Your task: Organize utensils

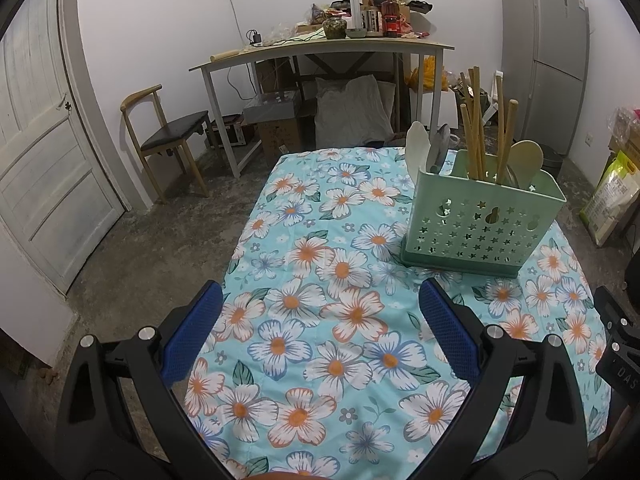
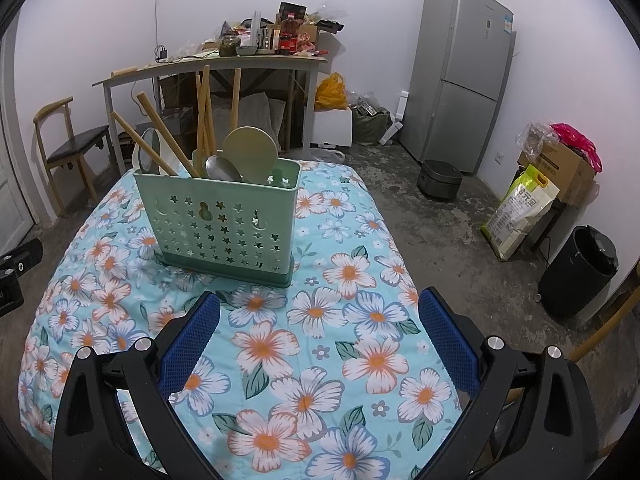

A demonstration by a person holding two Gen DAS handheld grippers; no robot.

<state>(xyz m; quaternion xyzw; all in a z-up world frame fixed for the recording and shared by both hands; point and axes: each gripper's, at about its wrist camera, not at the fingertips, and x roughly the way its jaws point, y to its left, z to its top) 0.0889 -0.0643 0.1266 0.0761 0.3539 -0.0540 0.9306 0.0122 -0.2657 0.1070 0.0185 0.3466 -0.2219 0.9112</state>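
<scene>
Claws (image 1: 320,304) (image 2: 319,306) gape empty; holder (image 2: 224,224) hides utensil ends.

The supporting surface is a table covered entirely by a light-blue cloth (image 1: 340,320) (image 2: 340,320) printed with white, orange-centred flowers. The cloth hangs over the edges and shows slight wrinkles. One item stands directly on it: a pale green perforated utensil holder (image 1: 480,220) (image 2: 220,220), upright on a darker green base, placed toward the far half of the table. The table stands on a bare grey concrete floor (image 1: 160,248) (image 2: 440,232).
</scene>
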